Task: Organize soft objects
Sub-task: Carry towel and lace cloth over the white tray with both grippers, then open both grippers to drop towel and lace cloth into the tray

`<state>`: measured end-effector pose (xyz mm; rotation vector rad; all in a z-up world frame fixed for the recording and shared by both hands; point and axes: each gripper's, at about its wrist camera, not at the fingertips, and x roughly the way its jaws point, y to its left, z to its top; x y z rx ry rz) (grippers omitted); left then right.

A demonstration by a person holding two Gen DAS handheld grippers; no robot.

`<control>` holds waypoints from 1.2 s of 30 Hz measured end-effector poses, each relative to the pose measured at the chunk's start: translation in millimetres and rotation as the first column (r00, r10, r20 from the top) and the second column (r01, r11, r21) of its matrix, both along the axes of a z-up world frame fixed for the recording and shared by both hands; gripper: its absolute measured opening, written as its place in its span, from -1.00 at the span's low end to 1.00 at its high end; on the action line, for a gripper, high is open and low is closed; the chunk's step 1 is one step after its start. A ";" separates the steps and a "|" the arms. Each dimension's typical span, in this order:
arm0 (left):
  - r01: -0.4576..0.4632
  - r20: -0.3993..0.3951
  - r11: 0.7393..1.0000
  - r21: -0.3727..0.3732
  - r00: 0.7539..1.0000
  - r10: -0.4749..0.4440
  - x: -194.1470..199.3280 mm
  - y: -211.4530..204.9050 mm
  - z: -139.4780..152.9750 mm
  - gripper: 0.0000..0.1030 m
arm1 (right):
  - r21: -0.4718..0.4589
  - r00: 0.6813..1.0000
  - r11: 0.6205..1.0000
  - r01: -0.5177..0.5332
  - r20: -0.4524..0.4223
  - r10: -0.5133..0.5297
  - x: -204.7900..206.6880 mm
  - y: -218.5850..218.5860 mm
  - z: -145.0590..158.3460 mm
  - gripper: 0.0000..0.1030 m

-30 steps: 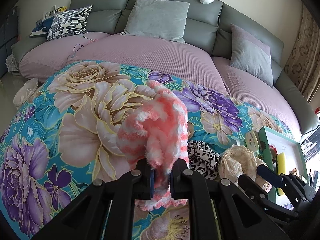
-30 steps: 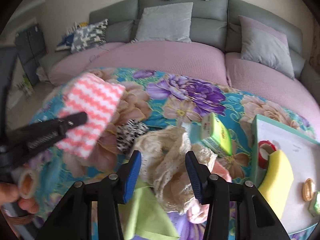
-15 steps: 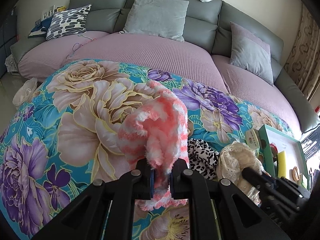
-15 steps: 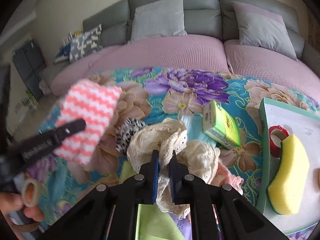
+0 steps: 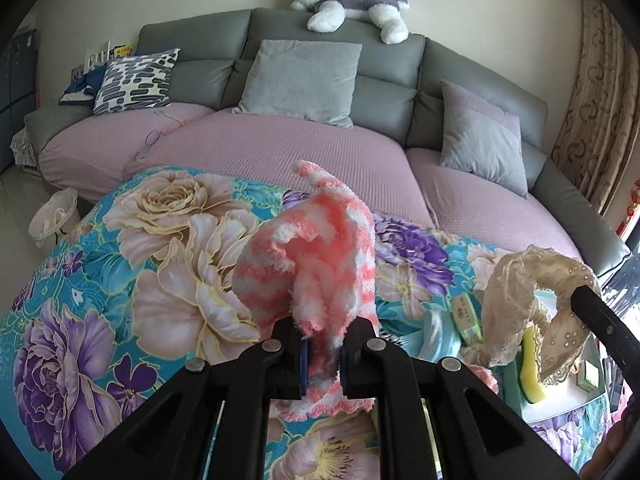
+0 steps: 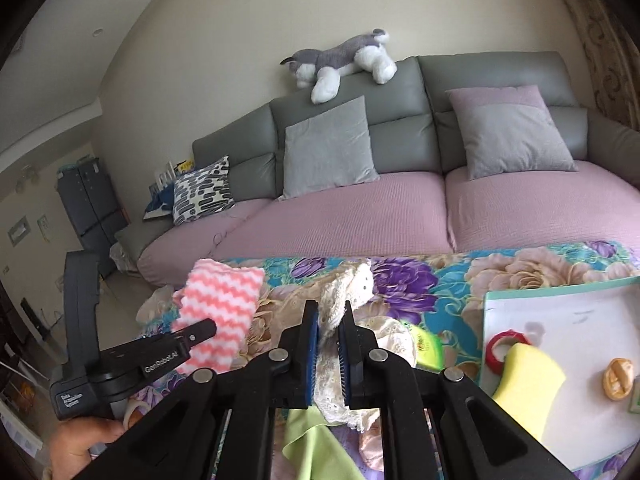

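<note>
My left gripper (image 5: 323, 344) is shut on a fluffy pink-and-white striped cloth (image 5: 320, 264) and holds it above the floral tablecloth (image 5: 120, 280); the cloth also shows in the right wrist view (image 6: 220, 312). My right gripper (image 6: 329, 320) is shut on a cream lace cloth (image 6: 344, 292), lifted off the table; in the left wrist view the lace (image 5: 516, 300) hangs from the right gripper's finger (image 5: 600, 320). A green cloth (image 6: 316, 448) and a pinkish cloth (image 6: 372, 444) lie under the right gripper.
A white tray with a green rim (image 6: 560, 292) at the right holds a yellow sponge (image 6: 528, 380), a red tape roll (image 6: 504, 350) and a small orange item (image 6: 618, 378). A green packet (image 6: 428, 346) lies on the table. A grey sofa (image 5: 280, 152) with cushions stands behind.
My right gripper closed on the cream lace cloth and lifted it up off the table. My left gripper kept hold of the pink striped cloth and rose slightly.
</note>
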<state>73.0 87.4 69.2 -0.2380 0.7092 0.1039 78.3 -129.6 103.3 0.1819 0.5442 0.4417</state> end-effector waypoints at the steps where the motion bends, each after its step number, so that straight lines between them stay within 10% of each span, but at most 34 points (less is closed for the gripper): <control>1: 0.011 0.005 1.000 0.000 1.000 -0.011 0.5 -4.4 1.8 -0.78 | -0.008 1.000 1.000 0.021 -0.002 -0.021 -0.2 -5.0 0.2 -0.82; 16: 0.302 0.021 0.952 0.052 0.953 -0.303 24.8 -143.9 11.8 -0.78 | -0.108 0.901 0.896 0.431 -0.006 -0.434 -1.9 -154.5 -5.3 -0.82; 28: 0.500 -0.012 0.862 0.083 0.865 -0.501 62.0 -258.2 4.8 -0.77 | -0.154 0.832 0.826 0.542 -0.041 -0.553 32.3 -224.1 -21.0 -0.81; 36: 0.529 -0.074 0.844 0.088 0.848 -0.524 89.1 -291.9 -19.7 -0.74 | -0.220 0.804 0.799 0.559 -0.091 -0.587 45.8 -236.4 -48.5 -0.78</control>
